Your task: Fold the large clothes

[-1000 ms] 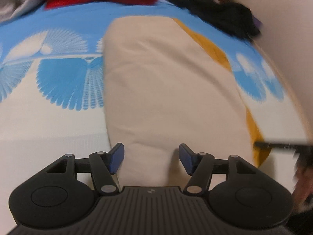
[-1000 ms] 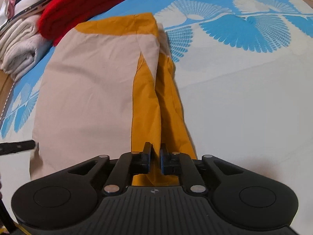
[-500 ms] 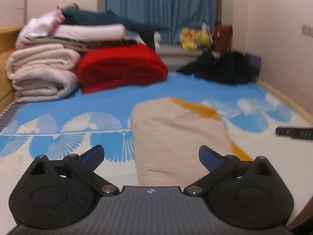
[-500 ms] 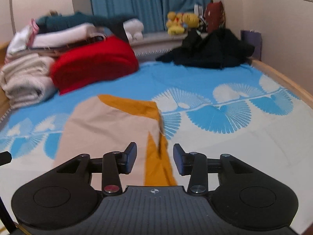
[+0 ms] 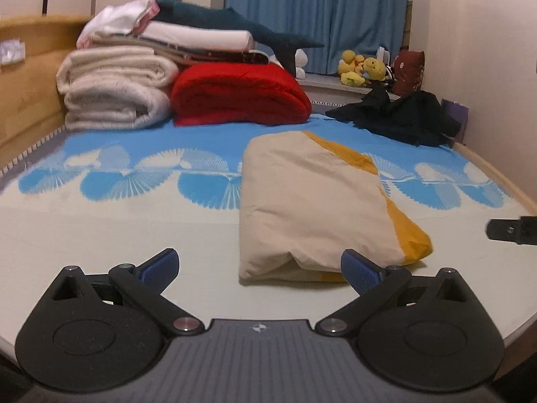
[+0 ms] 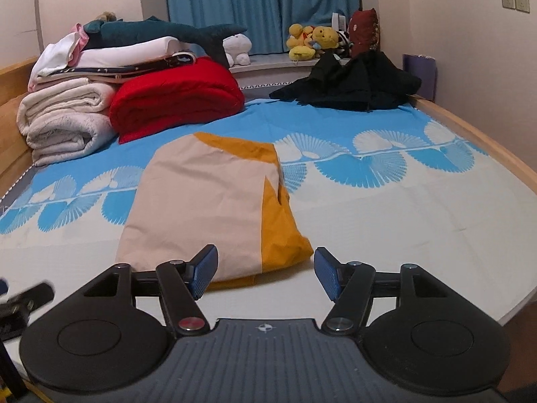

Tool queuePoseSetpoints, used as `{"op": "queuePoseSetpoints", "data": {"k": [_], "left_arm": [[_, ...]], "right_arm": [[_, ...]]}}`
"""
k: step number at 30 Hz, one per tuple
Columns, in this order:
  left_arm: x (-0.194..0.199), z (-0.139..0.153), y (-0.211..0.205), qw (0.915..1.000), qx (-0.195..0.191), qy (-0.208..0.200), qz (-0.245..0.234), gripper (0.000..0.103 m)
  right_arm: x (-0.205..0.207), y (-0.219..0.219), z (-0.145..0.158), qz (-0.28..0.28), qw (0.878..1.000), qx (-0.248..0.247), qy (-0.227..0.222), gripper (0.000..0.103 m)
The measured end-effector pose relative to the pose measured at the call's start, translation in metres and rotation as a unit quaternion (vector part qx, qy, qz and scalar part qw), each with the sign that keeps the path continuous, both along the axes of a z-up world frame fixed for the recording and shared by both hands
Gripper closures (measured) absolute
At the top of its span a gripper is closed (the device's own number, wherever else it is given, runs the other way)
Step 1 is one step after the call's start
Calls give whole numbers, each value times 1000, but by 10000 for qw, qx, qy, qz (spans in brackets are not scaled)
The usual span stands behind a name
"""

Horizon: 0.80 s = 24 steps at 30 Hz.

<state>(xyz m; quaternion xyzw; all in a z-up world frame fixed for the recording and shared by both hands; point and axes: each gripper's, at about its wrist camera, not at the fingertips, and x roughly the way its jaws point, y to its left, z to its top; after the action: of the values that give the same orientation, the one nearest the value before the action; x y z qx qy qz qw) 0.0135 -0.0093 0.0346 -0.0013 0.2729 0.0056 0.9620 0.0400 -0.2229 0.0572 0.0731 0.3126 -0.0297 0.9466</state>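
Left wrist view: the left tongs are spread as wide as they go, with nothing between the blue pads. Just ahead of them the garment lies folded on the bed, a cream bundle with mustard-yellow panels along its right side and at the far end. Its near edge sits just in front of the right pad, apart from it. At the right edge of this view a black bar of the other tool pokes in above the sheet.

From the right wrist, the right tongs are opening, already well apart, and hold nothing; the garment's near yellow corner lies just beyond the gap, not touched by either pad. The garment rests across the middle of the bed, where the white part of the sheet meets the blue fan print.

At the head of the bed a red blanket is folded beside a stack of white blankets, with a dark teal plush shark on top. A heap of black clothes lies in the far right corner. Yellow plush toys sit on the sill before a blue curtain.
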Motion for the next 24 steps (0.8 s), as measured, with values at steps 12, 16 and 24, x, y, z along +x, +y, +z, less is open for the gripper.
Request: {"op": "queuePoseSetpoints", "data": {"k": [12,16,24], "left_arm": [[15,-15,-5,9999,-16,31,-156,0],[18,-17,-4,9998,6,-19,-178,0],[22,-19,0,9998,-93,7,-147,0]], "right_arm": [[3,7,-12,58,9993,-352,63,37],[6,11,-13,129,9991,-411,52,37],[9,15,-15,180,9988,-446,61,37]]}}
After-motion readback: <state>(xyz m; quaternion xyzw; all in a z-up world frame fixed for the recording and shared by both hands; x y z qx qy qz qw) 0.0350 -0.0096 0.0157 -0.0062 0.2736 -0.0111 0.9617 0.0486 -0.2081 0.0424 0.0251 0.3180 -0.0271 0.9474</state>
